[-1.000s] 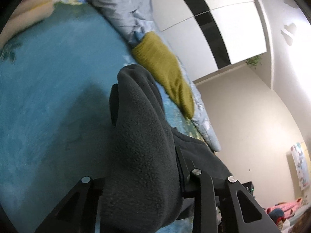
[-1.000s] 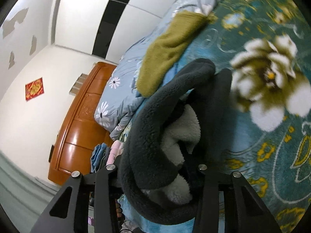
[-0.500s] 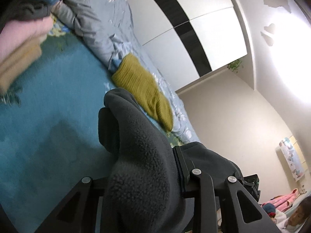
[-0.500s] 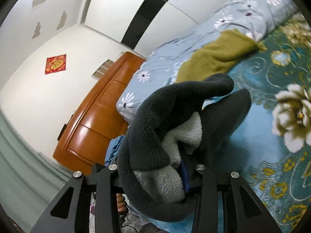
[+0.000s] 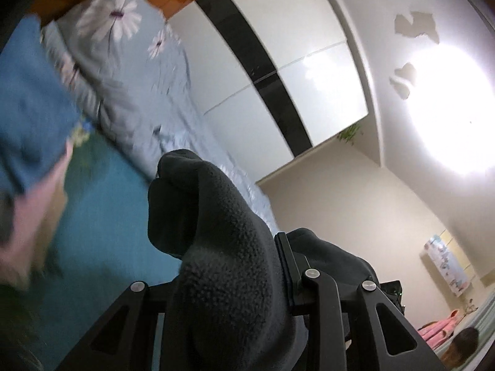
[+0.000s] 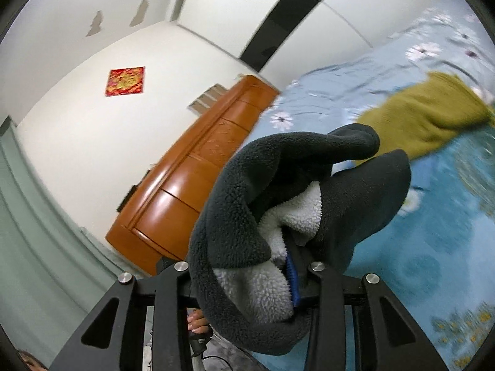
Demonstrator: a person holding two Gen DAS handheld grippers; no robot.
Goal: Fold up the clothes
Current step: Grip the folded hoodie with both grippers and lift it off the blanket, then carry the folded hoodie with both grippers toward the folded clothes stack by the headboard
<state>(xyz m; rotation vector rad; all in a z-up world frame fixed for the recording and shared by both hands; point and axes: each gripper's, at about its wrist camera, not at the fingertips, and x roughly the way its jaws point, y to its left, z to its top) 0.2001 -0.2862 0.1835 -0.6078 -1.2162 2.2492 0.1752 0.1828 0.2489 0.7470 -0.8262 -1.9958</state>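
A dark grey fleece garment (image 5: 222,247) with a white fluffy lining (image 6: 272,256) is bunched up and held in the air above the bed. My left gripper (image 5: 229,281) is shut on one part of it; the cloth hides the fingertips. My right gripper (image 6: 247,272) is shut on another part, with the lining showing between its fingers. In the left wrist view a blurred stack of folded clothes (image 5: 27,142), blue above pink, lies at the left on the teal bedspread (image 5: 102,204).
An olive green garment (image 6: 433,114) lies on the bed beside a grey-blue floral quilt (image 5: 123,71). A wooden headboard (image 6: 198,179) stands behind. A white wardrobe (image 5: 278,55) with a black stripe fills the far wall. A person's fingers (image 6: 198,324) show below the right gripper.
Both grippers have risen and tilted upward with the fleece, so more wall and ceiling show. The stack of folded clothes has come closer in the left wrist view.
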